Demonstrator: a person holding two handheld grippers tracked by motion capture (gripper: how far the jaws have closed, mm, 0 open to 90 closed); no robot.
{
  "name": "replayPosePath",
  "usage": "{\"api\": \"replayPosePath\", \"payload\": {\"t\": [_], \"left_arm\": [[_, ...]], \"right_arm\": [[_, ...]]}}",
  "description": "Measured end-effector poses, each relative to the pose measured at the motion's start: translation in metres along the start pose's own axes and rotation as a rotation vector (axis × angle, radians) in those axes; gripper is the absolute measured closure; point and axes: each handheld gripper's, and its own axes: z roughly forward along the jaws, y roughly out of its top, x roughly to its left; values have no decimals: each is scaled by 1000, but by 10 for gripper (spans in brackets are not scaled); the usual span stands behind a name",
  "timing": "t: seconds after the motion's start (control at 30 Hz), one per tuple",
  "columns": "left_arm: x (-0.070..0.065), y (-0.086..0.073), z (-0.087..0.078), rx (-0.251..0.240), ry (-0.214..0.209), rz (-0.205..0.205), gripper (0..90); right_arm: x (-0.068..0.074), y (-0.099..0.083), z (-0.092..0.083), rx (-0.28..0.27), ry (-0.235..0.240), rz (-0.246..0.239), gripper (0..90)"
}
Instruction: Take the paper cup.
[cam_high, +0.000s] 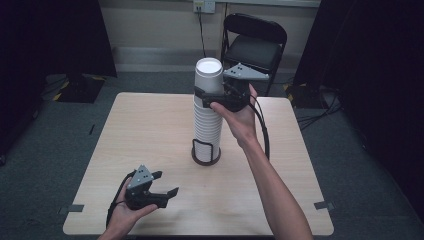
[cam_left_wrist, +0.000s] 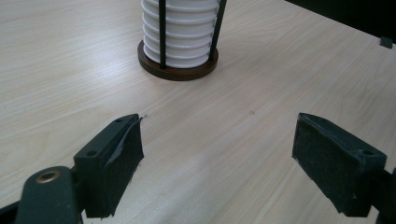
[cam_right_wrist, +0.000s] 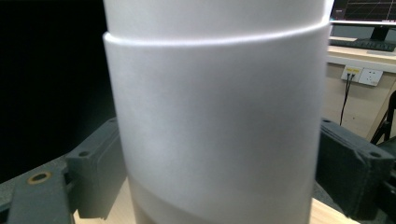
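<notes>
Right hand-held gripper (cam_high: 209, 95) is up at the top of the tall stack of white paper cups (cam_high: 207, 120), its jaws set either side of the top cup (cam_high: 209, 74), pads against its wall. That stack stands in a round dark holder (cam_high: 206, 156) mid-table (cam_high: 150, 130). Left hand-held gripper (cam_high: 162, 186) rests low near the front edge, jaws spread wide on nothing

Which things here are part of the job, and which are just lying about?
Part of the job: the stack of white cups, its round holder, the top cup, the right gripper around it.

Just about: the folding chair, the wall socket.
</notes>
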Motion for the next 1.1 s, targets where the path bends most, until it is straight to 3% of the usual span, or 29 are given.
{"api": "replayPosePath", "payload": {"t": [0.47, 0.6, 1.1], "left_arm": [[0, 0, 0, -1, 3, -5, 162], [1, 0, 0, 1, 4, -7, 163], [2, -1, 0, 5, 7, -5, 166]], "right_arm": [[1, -9, 11, 27, -16, 0, 102], [3, -8, 10, 24, -36, -41, 124], [1, -3, 9, 9, -27, -25, 127]]}}
